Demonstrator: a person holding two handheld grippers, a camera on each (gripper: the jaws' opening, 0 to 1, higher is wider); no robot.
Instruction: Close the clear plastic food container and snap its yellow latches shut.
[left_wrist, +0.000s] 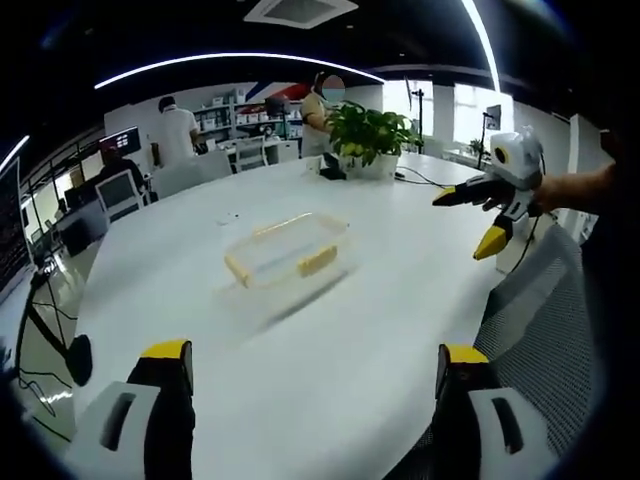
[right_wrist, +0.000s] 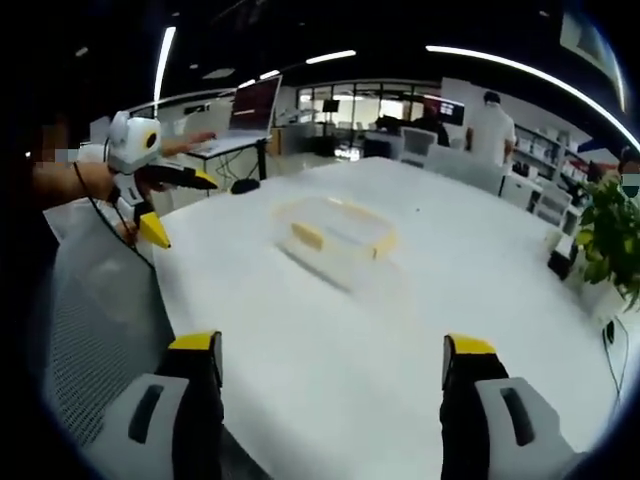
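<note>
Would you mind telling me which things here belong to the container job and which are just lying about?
Job:
- clear container, yellow latches
- left hand-held gripper, open
- right hand-held gripper, open

Lying about:
- potted plant
- laptop
- mesh chair
- white table carries everything

- I'm looking across a big white table (left_wrist: 400, 300), glossy, catching the ceiling glow.
- Long curved light strips (left_wrist: 240, 60) run over a dark ceiling.
- A leafy potted plant (left_wrist: 370, 135) sits at the far edge.
- Shelving (left_wrist: 225, 120) lines the back wall, people standing near it.
- A mesh chair (left_wrist: 540, 300) is tucked beside the table.
- In the right gripper view, a monitor (right_wrist: 255, 105) stands off the far corner, bright windows (right_wrist: 360, 100) behind.
</note>
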